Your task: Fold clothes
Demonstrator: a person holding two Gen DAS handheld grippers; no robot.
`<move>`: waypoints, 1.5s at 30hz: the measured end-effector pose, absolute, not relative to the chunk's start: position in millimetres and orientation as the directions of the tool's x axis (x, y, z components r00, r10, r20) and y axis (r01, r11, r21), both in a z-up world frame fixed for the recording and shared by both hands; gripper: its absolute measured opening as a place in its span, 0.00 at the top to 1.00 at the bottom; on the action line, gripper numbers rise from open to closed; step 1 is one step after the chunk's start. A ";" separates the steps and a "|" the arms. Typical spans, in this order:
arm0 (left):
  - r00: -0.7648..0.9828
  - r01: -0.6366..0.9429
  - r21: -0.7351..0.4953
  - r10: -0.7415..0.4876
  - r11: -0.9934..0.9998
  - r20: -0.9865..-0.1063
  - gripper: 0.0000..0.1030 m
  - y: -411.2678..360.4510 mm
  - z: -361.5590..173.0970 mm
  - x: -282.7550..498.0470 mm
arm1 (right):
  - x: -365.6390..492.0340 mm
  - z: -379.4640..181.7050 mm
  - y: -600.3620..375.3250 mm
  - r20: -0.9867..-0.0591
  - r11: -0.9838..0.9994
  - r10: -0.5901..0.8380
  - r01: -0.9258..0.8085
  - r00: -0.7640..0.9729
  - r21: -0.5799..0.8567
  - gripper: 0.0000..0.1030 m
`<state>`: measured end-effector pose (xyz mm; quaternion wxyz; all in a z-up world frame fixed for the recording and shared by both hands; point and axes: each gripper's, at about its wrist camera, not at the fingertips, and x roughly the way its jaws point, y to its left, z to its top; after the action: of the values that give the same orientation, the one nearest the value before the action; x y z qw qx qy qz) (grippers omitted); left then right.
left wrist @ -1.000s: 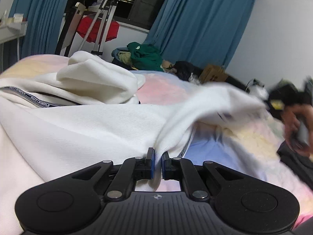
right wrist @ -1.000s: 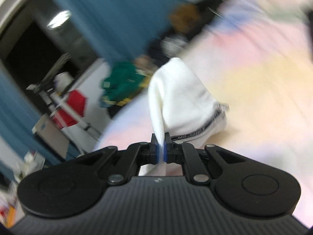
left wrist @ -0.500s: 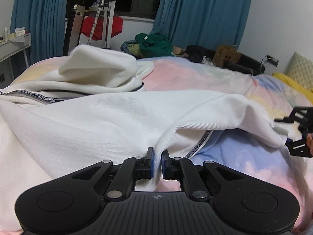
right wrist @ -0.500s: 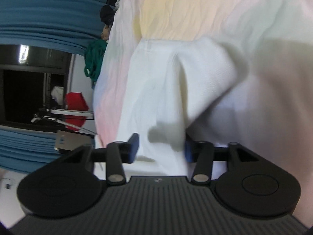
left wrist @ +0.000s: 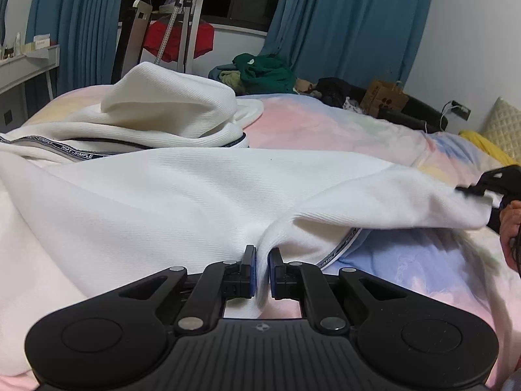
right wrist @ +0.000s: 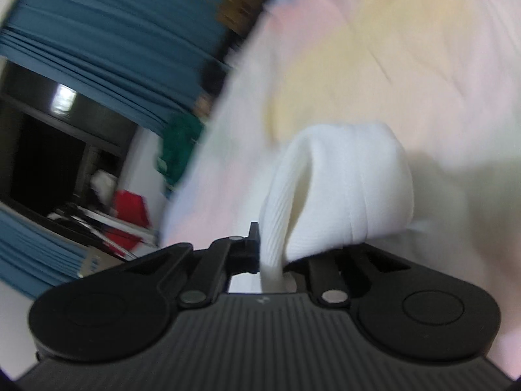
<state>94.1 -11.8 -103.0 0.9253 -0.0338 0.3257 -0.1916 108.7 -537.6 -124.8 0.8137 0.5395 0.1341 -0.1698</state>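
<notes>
The right gripper (right wrist: 272, 254), which a moment ago stood with its fingers wide apart over the cloth, has clamped down again: its jaws are pressed together on a bunched fold of the white garment (left wrist: 202, 195), seen up close in its own view and at the far right of the left view, where the sleeve end is drawn out toward it. The left gripper (left wrist: 261, 268) has not shifted; its 2 blue-padded fingers are nearly closed, pinching a ridge of the same fabric. The garment lies spread over the pastel bedspread (left wrist: 325, 123), with a loose hump heaped at the back left. With both ends gripped again, the sleeve looks ready to be carried across the body for a fold, in my judgement. A dark woven tape (left wrist: 75, 153) along the hem reads "NOT-SIMPLE"; the same tape shows under the lifted edge, but its lettering is too skewed to read.
</notes>
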 end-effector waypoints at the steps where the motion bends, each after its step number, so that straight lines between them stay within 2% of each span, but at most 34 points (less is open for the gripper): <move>1: 0.713 0.335 -0.197 -0.385 0.921 -0.586 0.90 -11.8 -102.7 94.4 | 107.7 -119.2 -542.1 -0.368 0.374 -0.157 0.400 0.916 0.836 0.90; 3: 0.710 0.346 -0.210 -0.402 0.914 -0.579 0.89 -12.9 -101.7 94.7 | 104.2 -119.8 -556.4 -0.356 0.385 -0.213 0.413 0.910 0.825 0.90; 7: 0.704 0.368 -0.206 -0.416 0.907 -0.575 0.87 -18.1 -101.3 93.7 | 112.6 -150.3 -577.8 -0.511 0.412 -0.195 0.542 0.837 0.732 0.90; 10: 0.687 0.360 -0.222 -0.418 0.906 -0.594 0.82 -15.8 -98.9 91.8 | 116.7 -160.4 -577.8 -0.549 0.445 -0.183 0.567 0.815 0.693 0.90; 11: 0.680 0.355 -0.229 -0.419 0.906 -0.602 0.78 -14.7 -98.0 91.2 | 117.4 -162.7 -577.6 -0.559 0.455 -0.181 0.573 0.809 0.682 0.90; 13: 0.663 0.336 -0.255 -0.420 0.907 -0.619 0.50 -9.3 -95.8 88.5 | 117.2 -158.8 -574.7 -0.552 0.470 -0.193 0.570 0.811 0.673 0.90; 14: 0.652 0.308 -0.294 -0.426 0.905 -0.627 0.46 -1.4 -93.6 84.8 | 117.9 -156.5 -572.9 -0.553 0.480 -0.197 0.571 0.810 0.666 0.90; 15: 0.643 0.279 -0.340 -0.438 0.898 -0.629 0.37 7.4 -90.8 81.0 | 117.6 -155.2 -572.3 -0.554 0.488 -0.198 0.572 0.808 0.659 0.90; 16: 0.634 0.248 -0.385 -0.449 0.889 -0.629 0.22 16.2 -88.0 77.1 | 116.2 -154.5 -572.3 -0.554 0.493 -0.195 0.570 0.809 0.658 0.90; 18: 0.645 0.143 -0.487 -0.454 0.862 -0.615 0.10 40.6 -84.3 69.5 | 112.1 -153.9 -574.4 -0.551 0.490 -0.187 0.563 0.814 0.665 0.90; 21: 0.645 -0.071 -0.639 -0.453 0.766 -0.616 0.09 82.9 -93.7 68.9 | 109.3 -152.7 -576.9 -0.546 0.461 -0.174 0.558 0.819 0.690 0.90; 24: 0.626 -0.286 -0.726 -0.452 0.625 -0.635 0.09 120.6 -117.9 72.5 | 107.7 -151.1 -574.9 -0.546 0.452 -0.173 0.559 0.820 0.696 0.89; 26: 0.620 -0.397 -0.753 -0.452 0.524 -0.641 0.09 140.0 -134.9 73.0 | 108.2 -150.1 -573.7 -0.551 0.455 -0.177 0.565 0.815 0.689 0.88; 29: 0.659 -0.475 -0.795 -0.446 0.378 -0.605 0.10 161.8 -149.7 69.4 | 110.0 -150.0 -573.1 -0.554 0.457 -0.181 0.568 0.813 0.685 0.88; 33: 0.734 -0.519 -0.802 -0.326 0.296 -0.596 0.15 182.9 -149.8 63.3 | 112.5 -151.5 -572.6 -0.552 0.452 -0.189 0.571 0.812 0.685 0.88; 35: 0.741 -0.543 -0.798 -0.299 0.262 -0.602 0.26 193.8 -150.5 65.9 | 113.3 -152.0 -573.0 -0.545 0.448 -0.197 0.569 0.815 0.689 0.89; 37: 0.709 -0.590 -0.774 -0.312 0.230 -0.633 0.49 202.0 -152.7 70.9 | 114.1 -153.4 -574.1 -0.542 0.447 -0.200 0.568 0.816 0.691 0.90; 38: 0.688 -0.610 -0.759 -0.324 0.225 -0.649 0.56 207.7 -152.4 73.9 | 114.3 -154.0 -574.6 -0.540 0.446 -0.201 0.567 0.817 0.692 0.90; 40: 0.658 -0.632 -0.740 -0.344 0.230 -0.670 0.84 220.4 -148.7 79.0 | 113.2 -154.9 -574.8 -0.540 0.446 -0.203 0.568 0.817 0.691 0.90; 42: 0.653 -0.619 -0.736 -0.341 0.276 -0.677 0.89 228.8 -135.1 81.2 | 110.8 -154.7 -574.7 -0.537 0.440 -0.205 0.567 0.819 0.696 0.90; 45: 0.664 -0.592 -0.725 -0.297 0.352 -0.686 0.91 244.2 -106.2 74.6 | 105.1 -153.9 -575.4 -0.540 0.414 -0.208 0.574 0.815 0.706 0.90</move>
<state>74.6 244.2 -106.2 0.7200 -0.5599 0.3970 0.1022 105.1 -575.4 -153.9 0.8196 0.4857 0.1882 -0.2385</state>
